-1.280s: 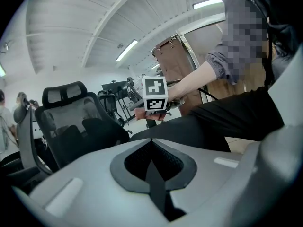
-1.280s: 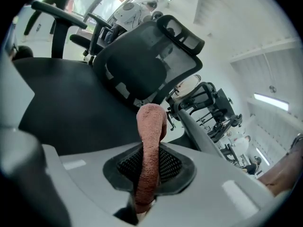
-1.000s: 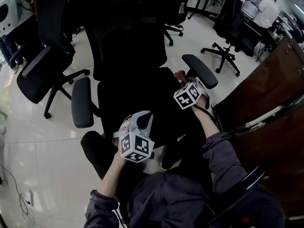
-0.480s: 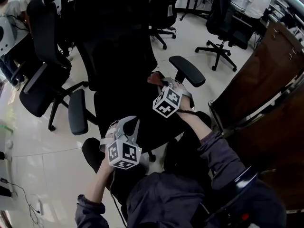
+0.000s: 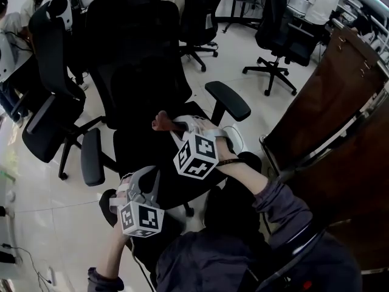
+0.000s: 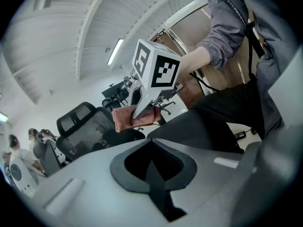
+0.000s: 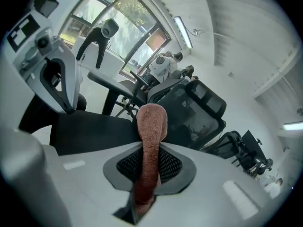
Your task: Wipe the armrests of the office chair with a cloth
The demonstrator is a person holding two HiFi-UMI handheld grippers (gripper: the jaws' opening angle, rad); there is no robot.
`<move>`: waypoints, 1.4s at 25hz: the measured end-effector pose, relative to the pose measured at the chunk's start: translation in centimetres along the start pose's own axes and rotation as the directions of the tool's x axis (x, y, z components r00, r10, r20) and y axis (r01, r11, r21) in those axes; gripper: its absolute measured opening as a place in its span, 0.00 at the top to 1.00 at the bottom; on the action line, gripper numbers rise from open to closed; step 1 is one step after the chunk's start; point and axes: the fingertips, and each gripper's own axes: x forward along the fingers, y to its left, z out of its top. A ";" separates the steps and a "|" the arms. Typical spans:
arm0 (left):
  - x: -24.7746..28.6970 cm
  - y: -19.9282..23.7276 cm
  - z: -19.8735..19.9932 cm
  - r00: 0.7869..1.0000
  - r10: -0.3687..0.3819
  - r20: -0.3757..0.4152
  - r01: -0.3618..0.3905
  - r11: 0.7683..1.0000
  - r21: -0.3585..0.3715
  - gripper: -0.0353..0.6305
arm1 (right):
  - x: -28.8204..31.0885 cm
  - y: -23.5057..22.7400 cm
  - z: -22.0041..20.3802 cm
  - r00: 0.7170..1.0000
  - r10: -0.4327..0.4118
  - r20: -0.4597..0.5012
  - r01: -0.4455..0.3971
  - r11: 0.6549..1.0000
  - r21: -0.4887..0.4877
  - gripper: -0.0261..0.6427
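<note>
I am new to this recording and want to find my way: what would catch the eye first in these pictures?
The reddish-brown cloth pinched in the right claw stands out most, held above the seat of the black office chair in the middle of the head view. The left claw, shut with nothing in it, hangs lower, at that view's left.

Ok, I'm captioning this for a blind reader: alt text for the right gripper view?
The right tool clamps a reddish-brown cloth between its jaws, over a black chair seat. The left tool shows at upper left, with windows behind.
</note>
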 end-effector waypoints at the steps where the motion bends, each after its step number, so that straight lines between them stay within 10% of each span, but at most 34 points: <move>1: -0.1 -0.2 0.0 1.000 -0.002 -0.007 0.002 1.000 -0.001 0.92 | -0.1 0.3 0.1 1.000 0.007 0.008 -0.007 1.000 -0.001 0.89; 35: 0.0 -5.2 -2.1 0.998 -0.043 0.036 0.042 0.999 0.027 0.92 | 0.1 2.1 -3.1 0.998 -0.040 -0.041 0.040 0.999 -0.007 0.89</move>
